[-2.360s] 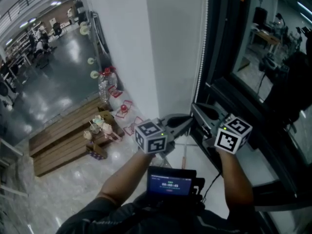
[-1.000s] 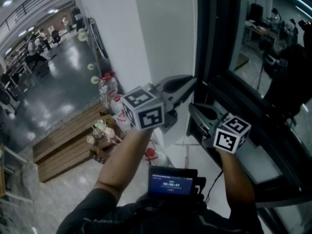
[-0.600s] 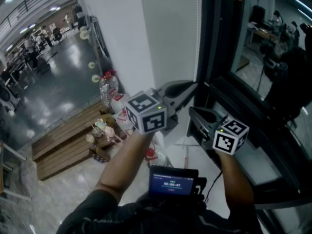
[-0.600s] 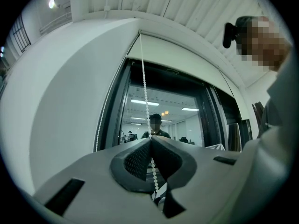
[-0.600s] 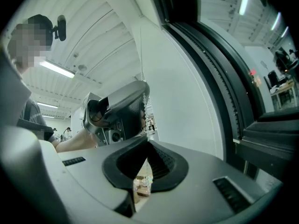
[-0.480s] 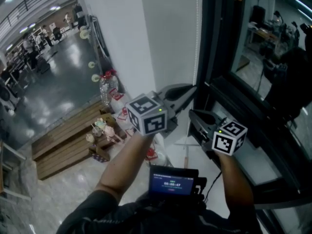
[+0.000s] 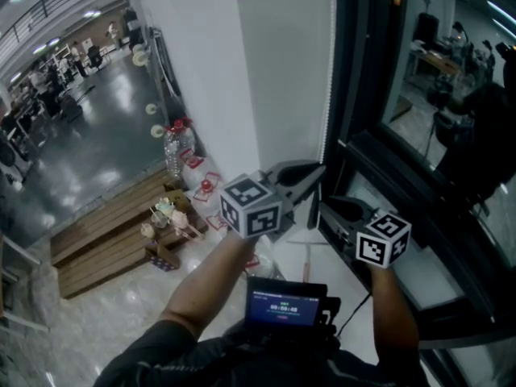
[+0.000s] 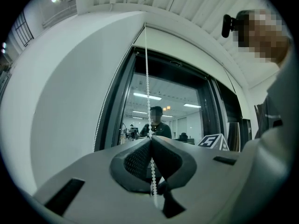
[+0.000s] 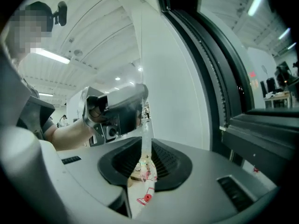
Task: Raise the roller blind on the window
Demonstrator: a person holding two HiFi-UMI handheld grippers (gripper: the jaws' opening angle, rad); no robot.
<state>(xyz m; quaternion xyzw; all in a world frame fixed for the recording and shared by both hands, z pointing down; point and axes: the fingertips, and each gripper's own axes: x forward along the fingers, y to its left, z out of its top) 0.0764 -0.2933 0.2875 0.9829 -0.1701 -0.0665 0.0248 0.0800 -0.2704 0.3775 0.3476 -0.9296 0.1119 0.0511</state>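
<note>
Bead chain (image 7: 329,79) (image 8: 147,78) hangs beside the dark window frame (image 7: 355,95), upper middle, with a water bottle (image 7: 172,147) at left. My left gripper (image 7: 321,168) (image 8: 150,138) has its jaws clamped on it, lower than before. The right gripper (image 7: 322,204) (image 9: 142,139) jaws have just parted slightly, seemingly around the chain.

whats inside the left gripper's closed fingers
The white bead chain runs between the left gripper's shut fingers and hangs out below them. The pinched stretch itself is covered.

Bead chain (image 7: 330,79) cut off by head view's top edge; lower stretch hidden behind left gripper (image 7: 317,172).
</note>
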